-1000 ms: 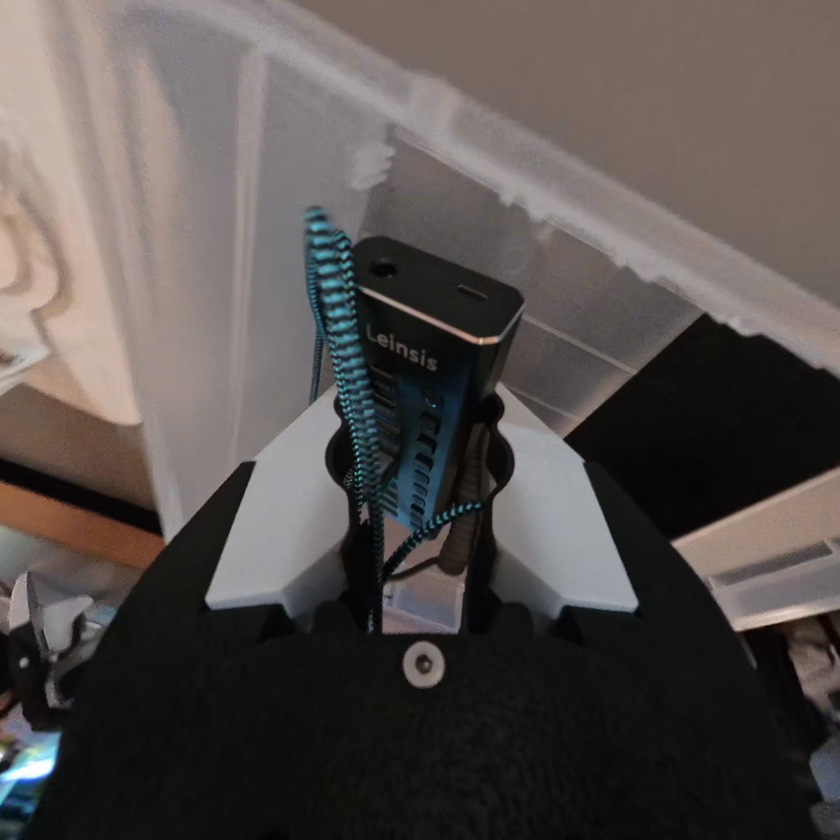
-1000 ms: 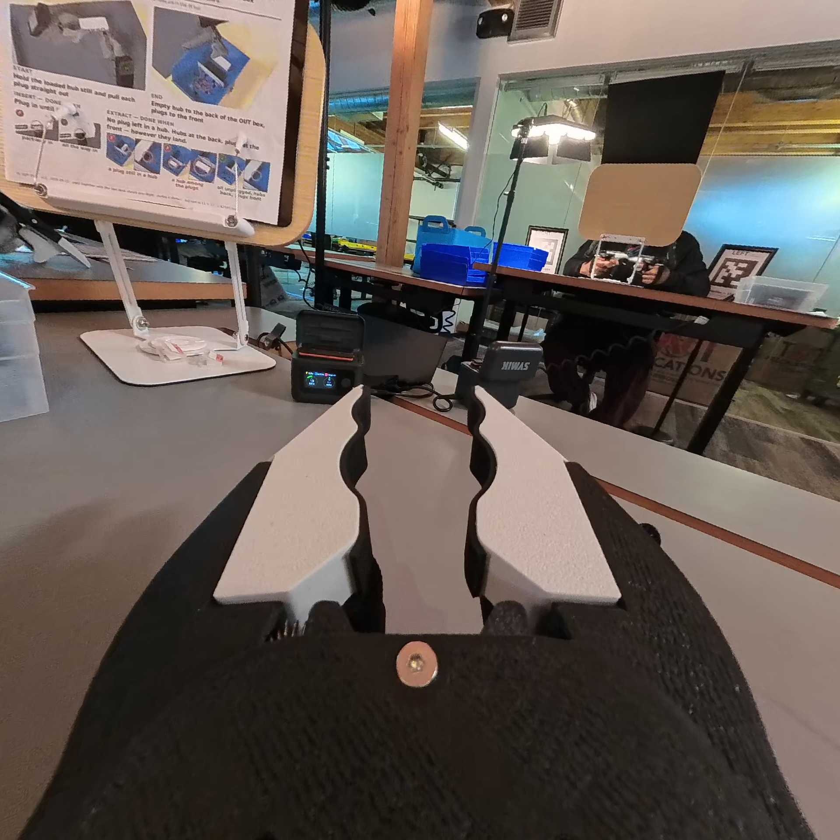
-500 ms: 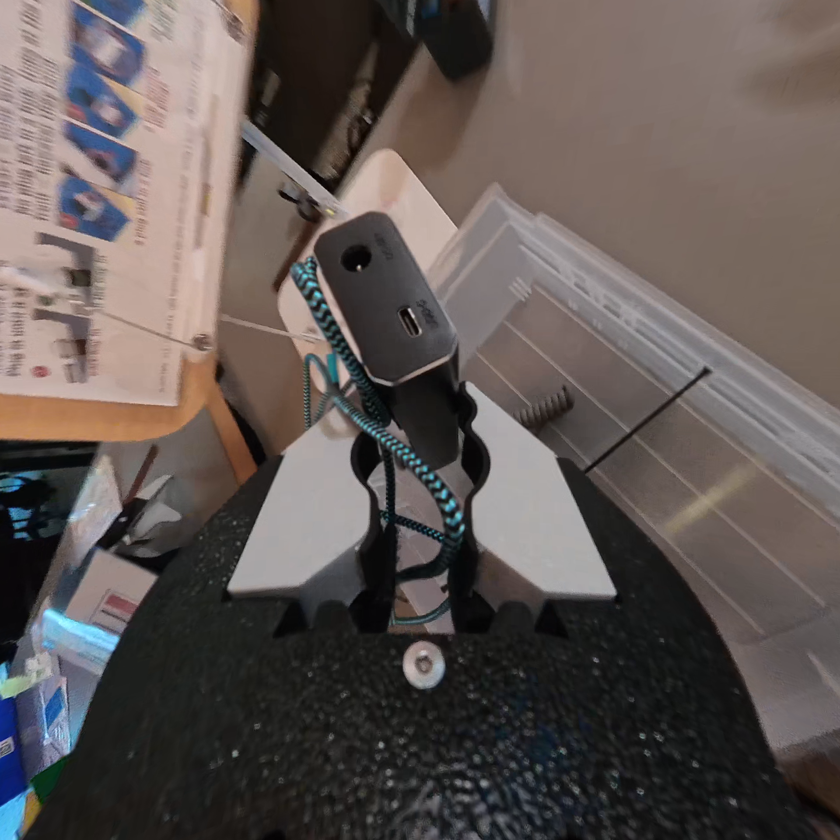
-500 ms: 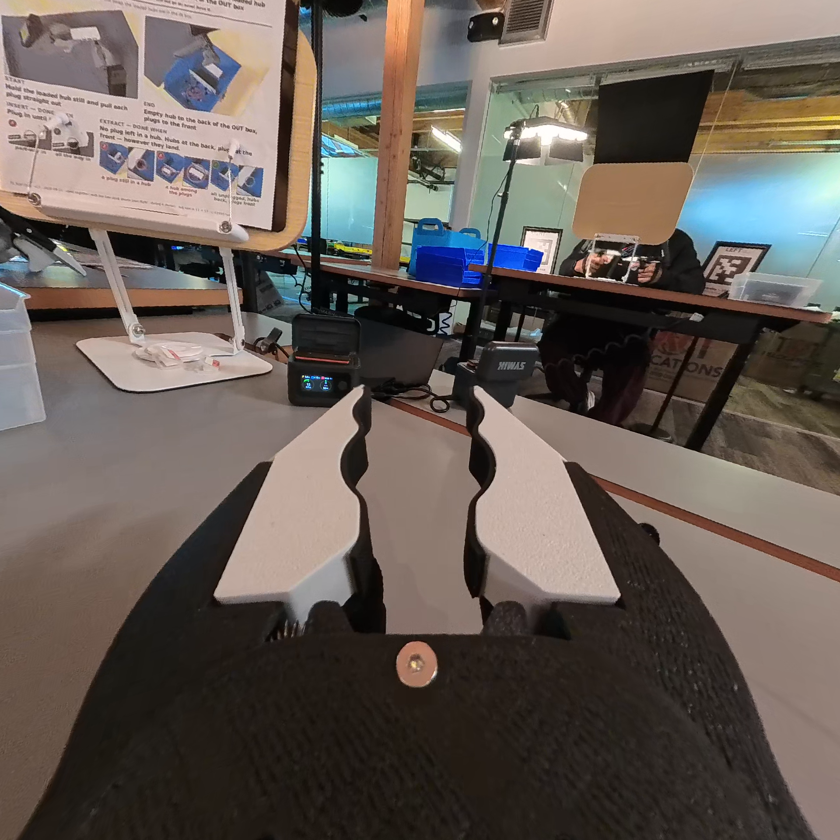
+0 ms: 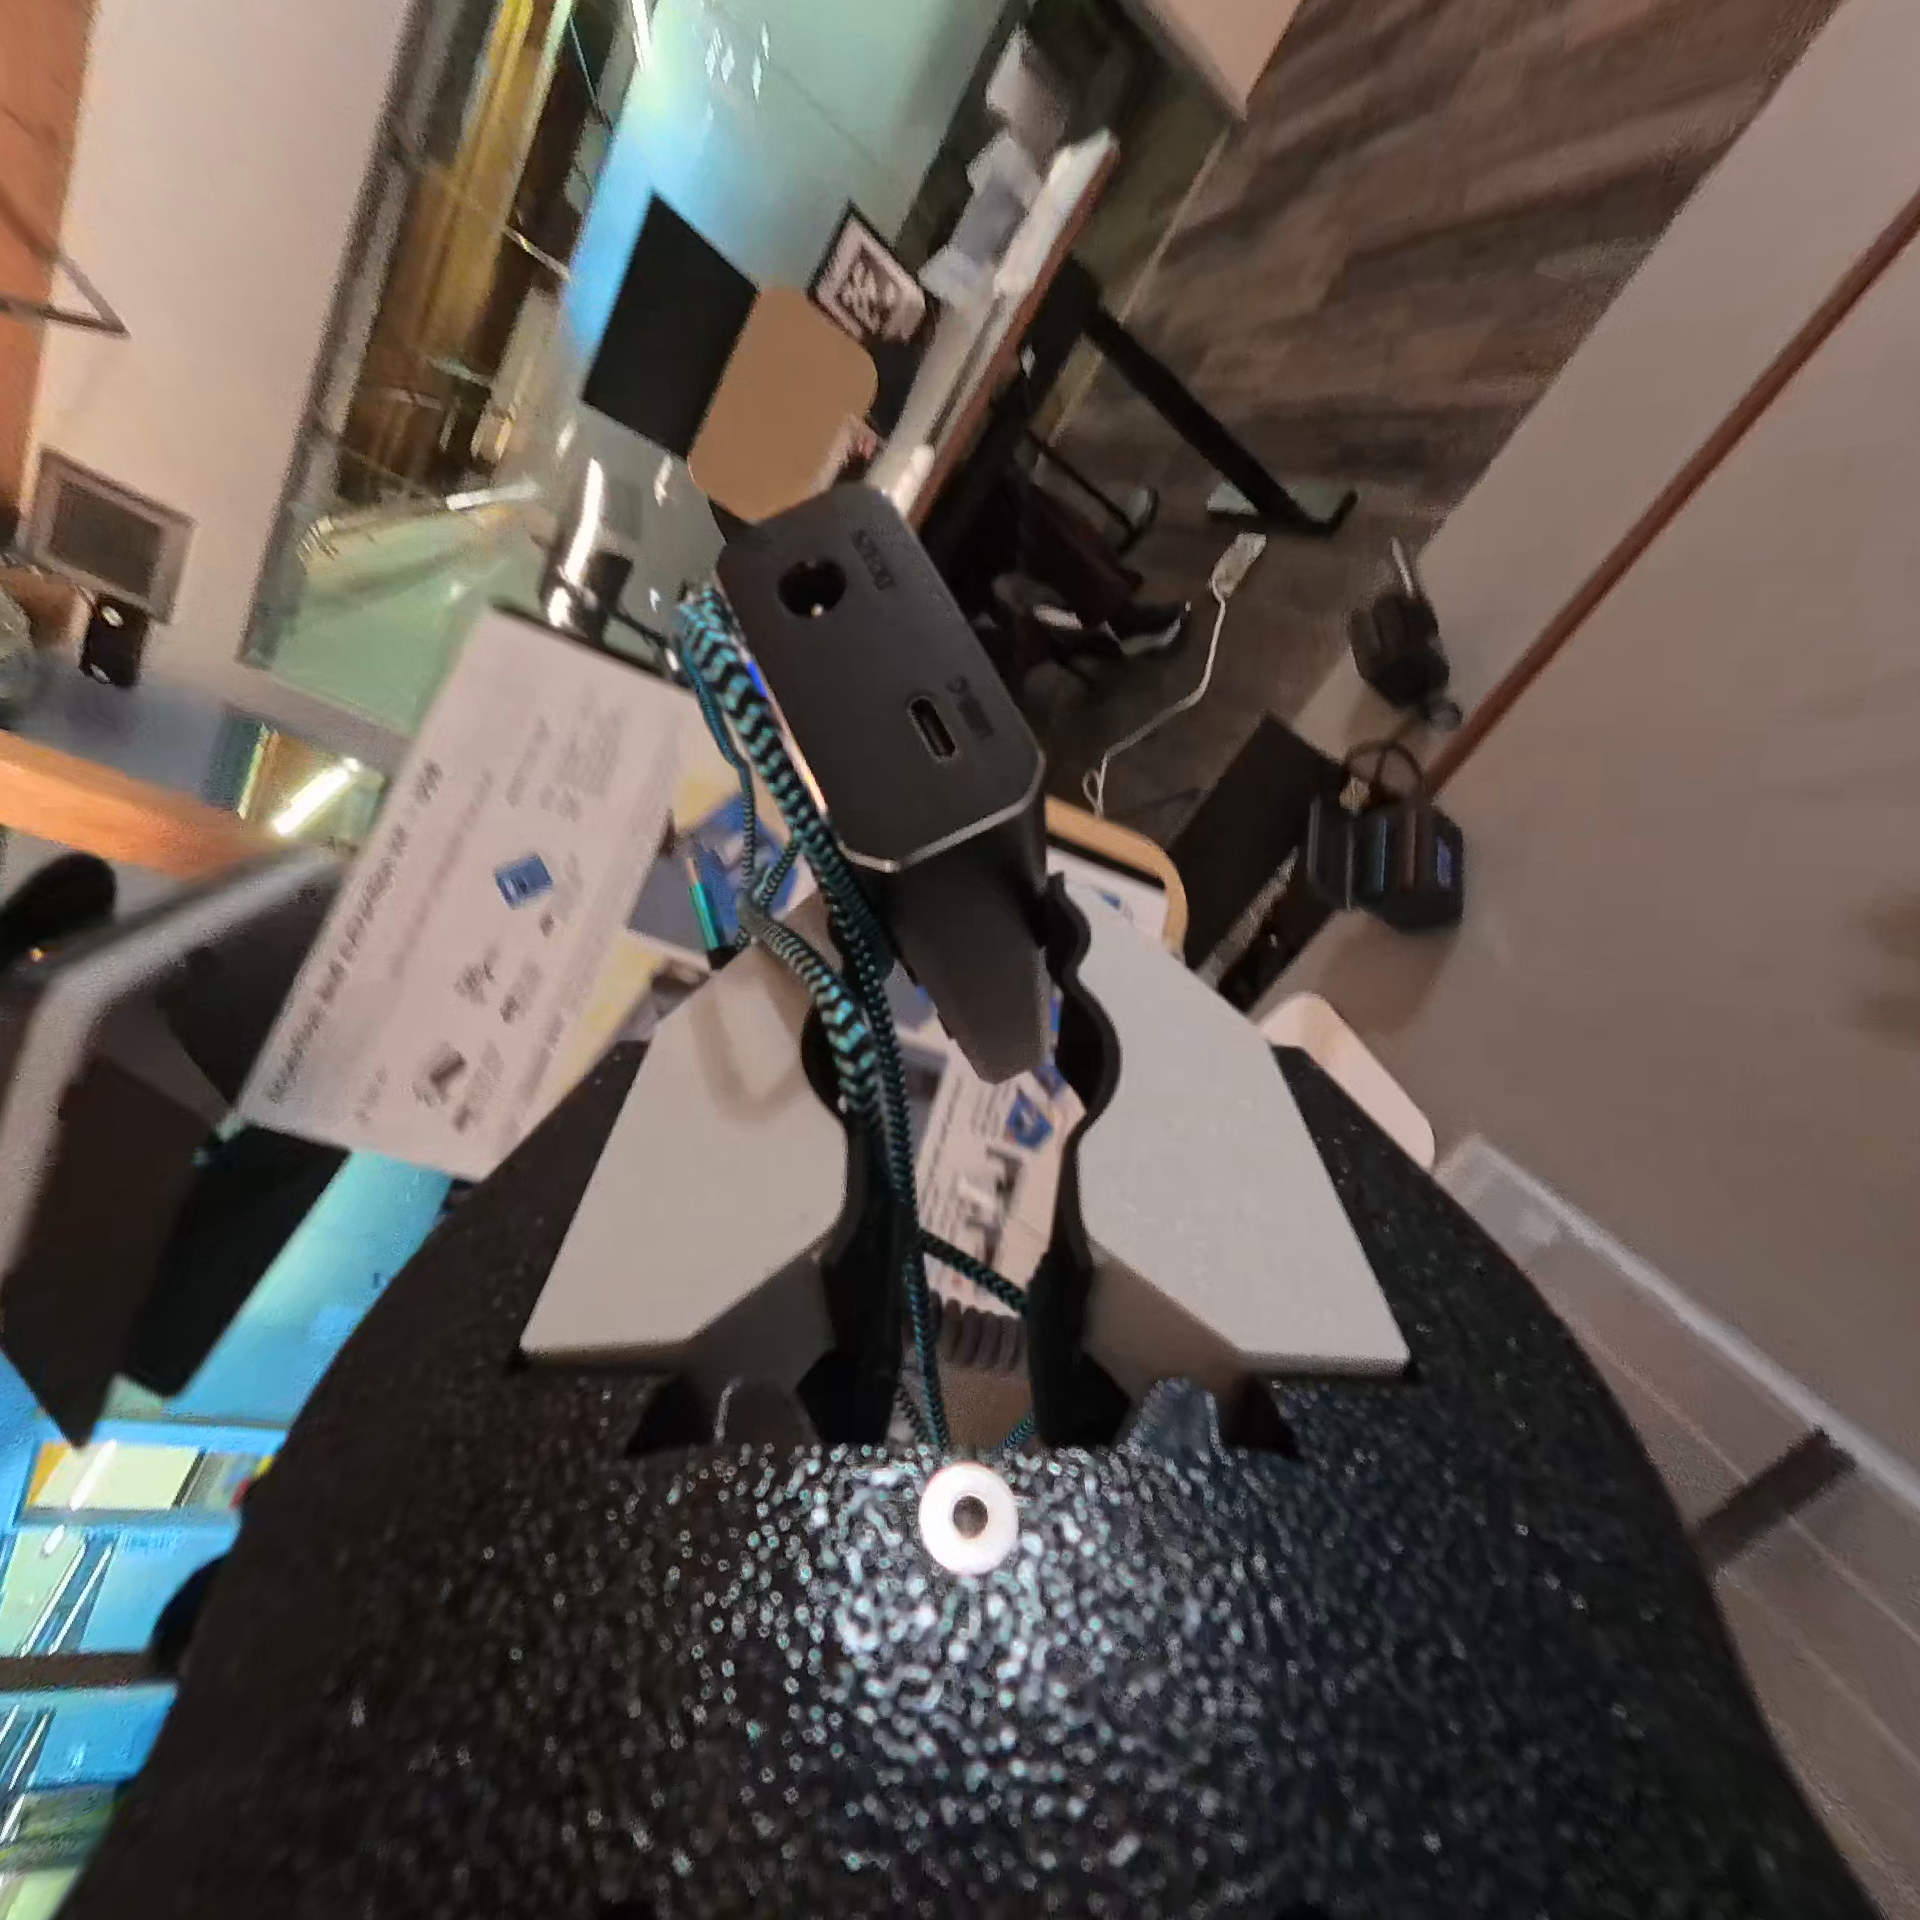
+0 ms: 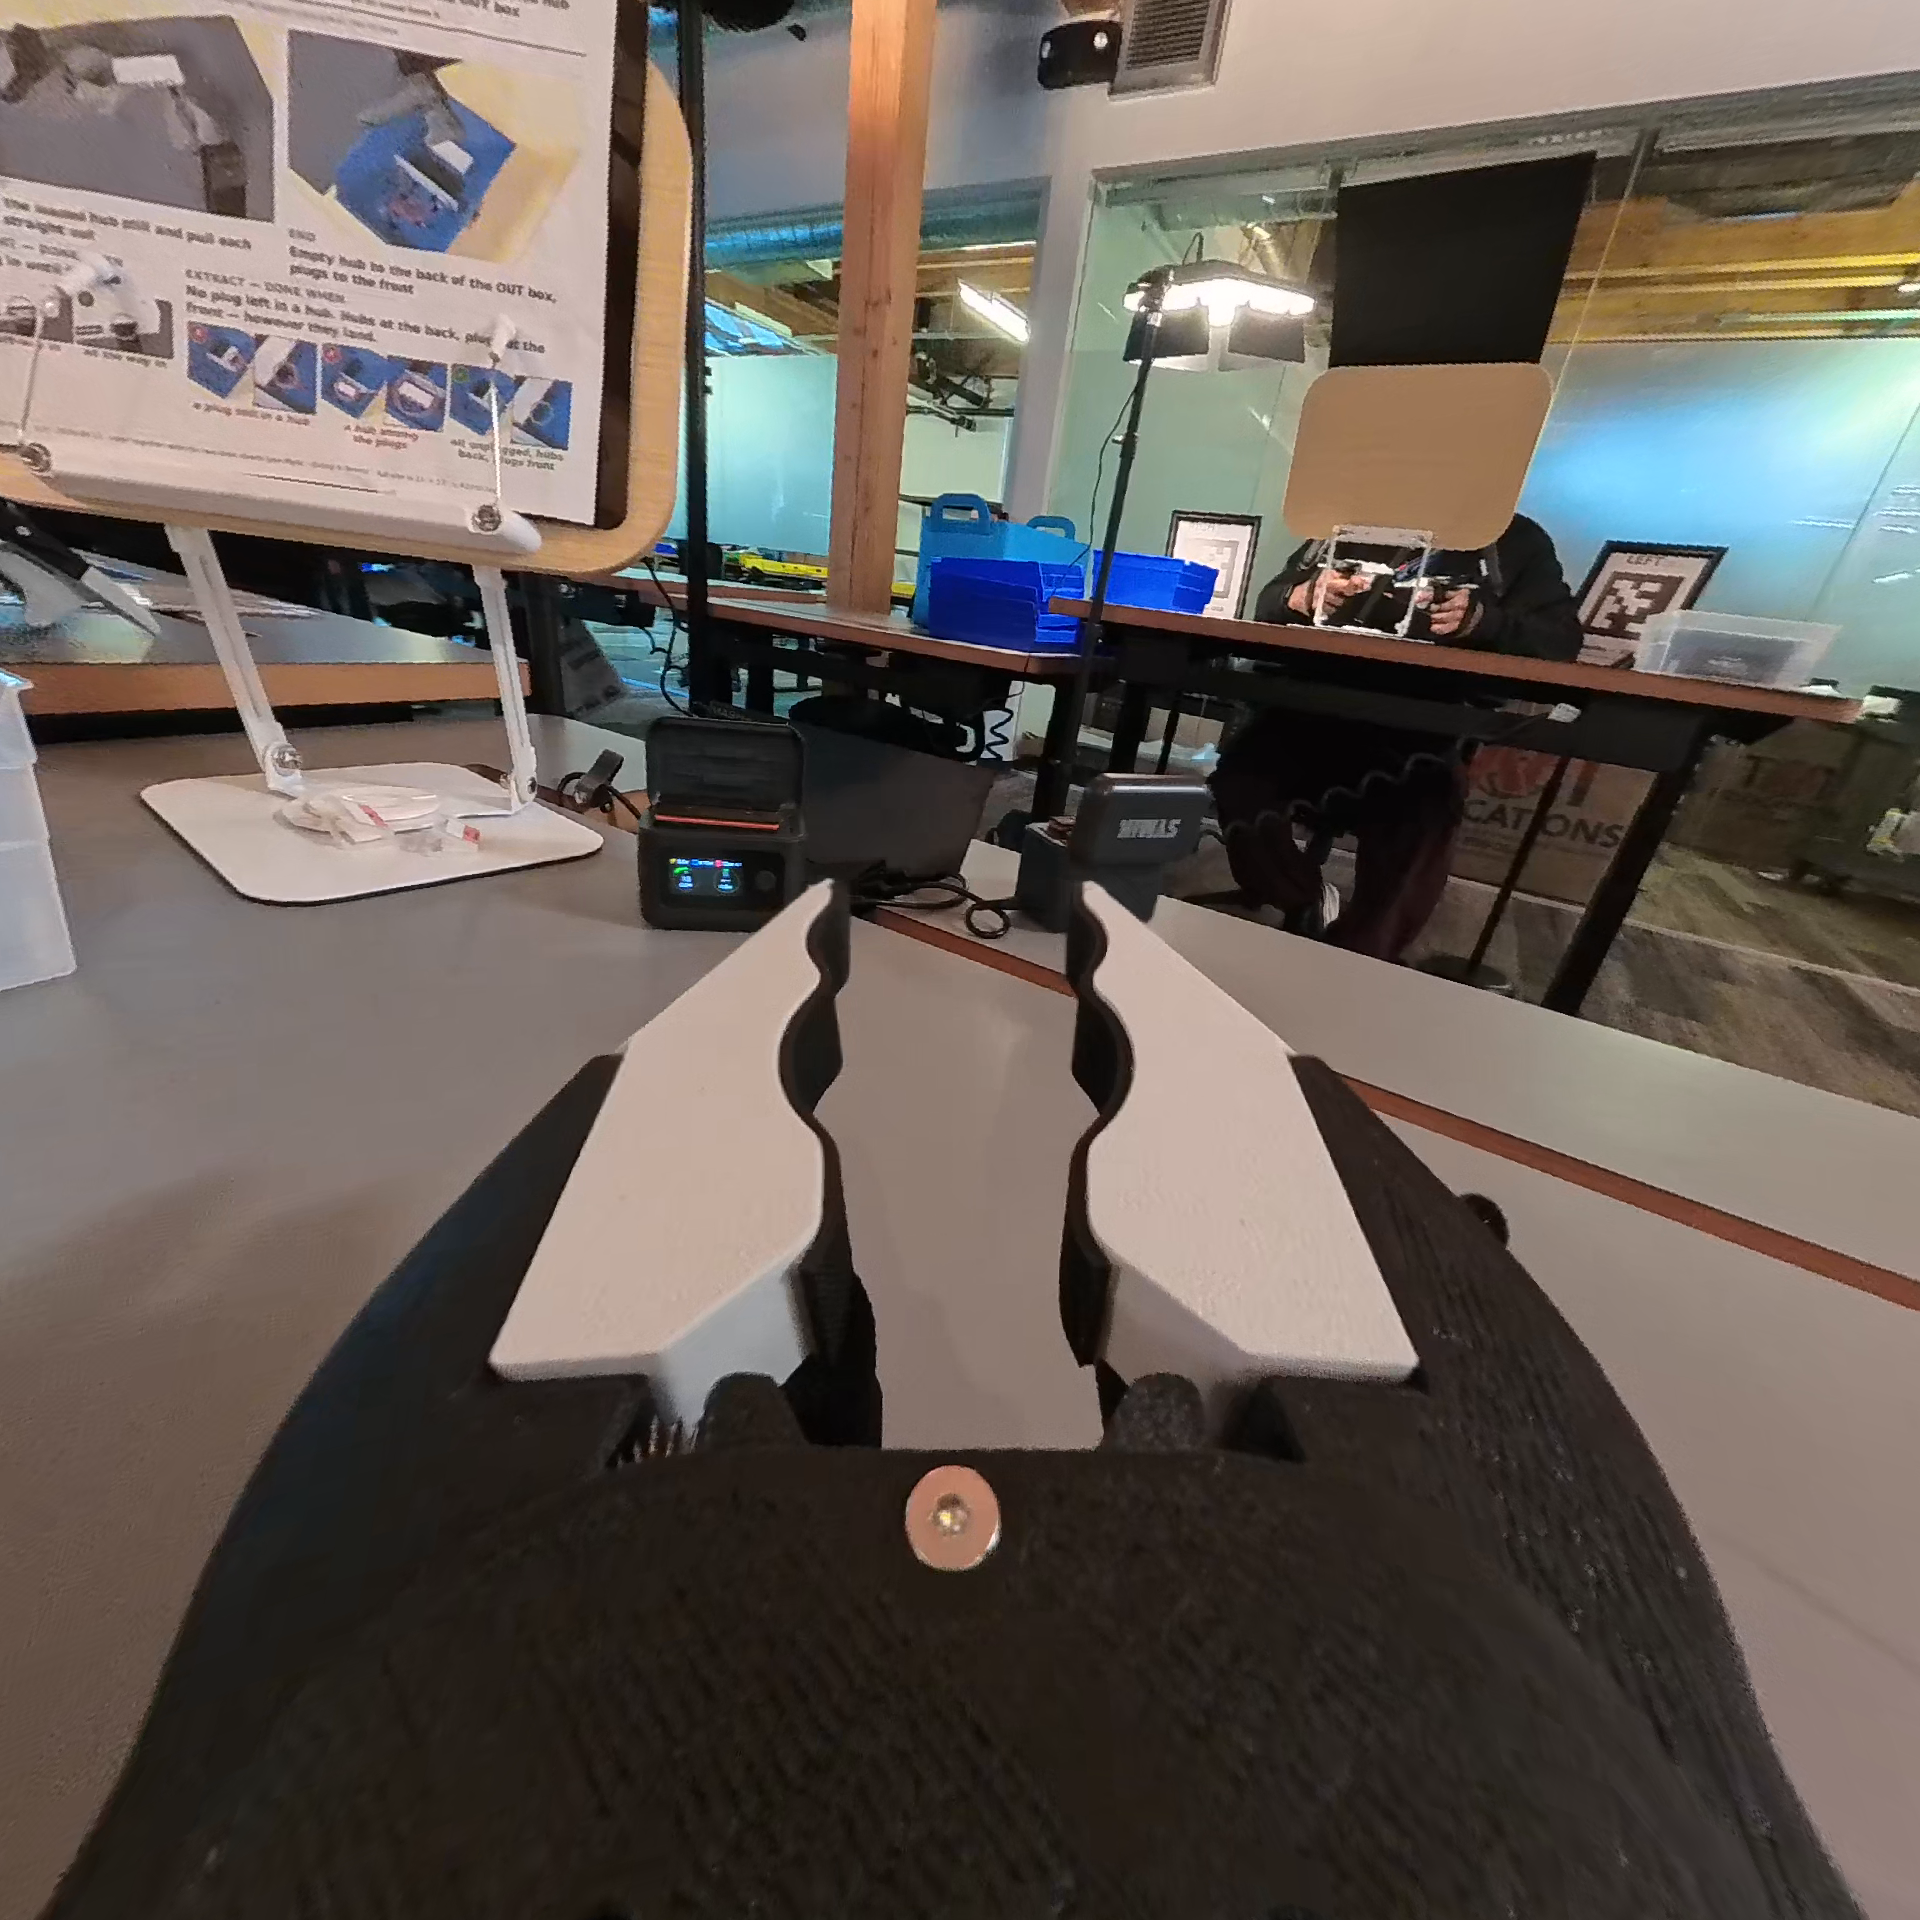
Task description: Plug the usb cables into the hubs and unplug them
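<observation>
My left gripper (image 5: 951, 971) is shut on a dark grey USB hub (image 5: 894, 727) and holds it in the air, end face toward the camera. Black-and-teal braided cables (image 5: 852, 997) hang from the hub's left side and loop down between the fingers; a teal plug (image 5: 710, 914) dangles beside it. The ports are hidden. My right gripper (image 6: 951, 920) is open and empty, low over the grey table (image 6: 260, 1091), fingers pointing at the far edge.
An instruction sheet on a white stand (image 6: 312, 270) is at the left of the table. A small black charger case (image 6: 722, 831) and a dark box (image 6: 1117, 842) sit beyond the right gripper. A clear bin (image 6: 21, 831) is at far left. A person sits at a far table (image 6: 1455, 675). The small black charger case (image 6: 722, 831) sits 25 cm or so from the ends of my right fingers. Look for it in the left wrist view (image 5: 1409, 848) too.
The left gripper has swung up and away from the clear bin with the hub, turning toward the room. The right gripper has barely moved.
</observation>
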A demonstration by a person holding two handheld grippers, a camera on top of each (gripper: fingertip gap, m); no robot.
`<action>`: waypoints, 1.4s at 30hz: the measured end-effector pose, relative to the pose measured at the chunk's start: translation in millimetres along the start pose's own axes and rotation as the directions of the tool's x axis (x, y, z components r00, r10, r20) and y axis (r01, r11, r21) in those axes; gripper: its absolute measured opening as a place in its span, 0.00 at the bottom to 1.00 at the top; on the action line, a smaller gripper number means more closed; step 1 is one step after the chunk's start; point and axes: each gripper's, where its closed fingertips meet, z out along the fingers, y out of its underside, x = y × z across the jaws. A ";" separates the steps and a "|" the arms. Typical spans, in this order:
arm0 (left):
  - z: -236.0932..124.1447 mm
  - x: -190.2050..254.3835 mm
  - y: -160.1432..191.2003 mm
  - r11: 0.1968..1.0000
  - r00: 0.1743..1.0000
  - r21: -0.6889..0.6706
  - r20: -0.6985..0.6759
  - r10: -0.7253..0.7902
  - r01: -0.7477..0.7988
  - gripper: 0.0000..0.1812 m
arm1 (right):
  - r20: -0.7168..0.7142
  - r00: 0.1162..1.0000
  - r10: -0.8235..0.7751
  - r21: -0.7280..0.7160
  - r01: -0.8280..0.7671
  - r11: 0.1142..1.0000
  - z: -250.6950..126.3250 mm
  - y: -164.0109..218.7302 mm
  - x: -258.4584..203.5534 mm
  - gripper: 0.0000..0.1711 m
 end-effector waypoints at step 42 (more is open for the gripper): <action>79.1 456.3 83.5 0.802 0.797 -0.210 -0.405 0.448 -0.558 0.20 | -0.067 0.997 -0.042 0.004 0.042 0.999 -13.3 -3.8 16.3 0.19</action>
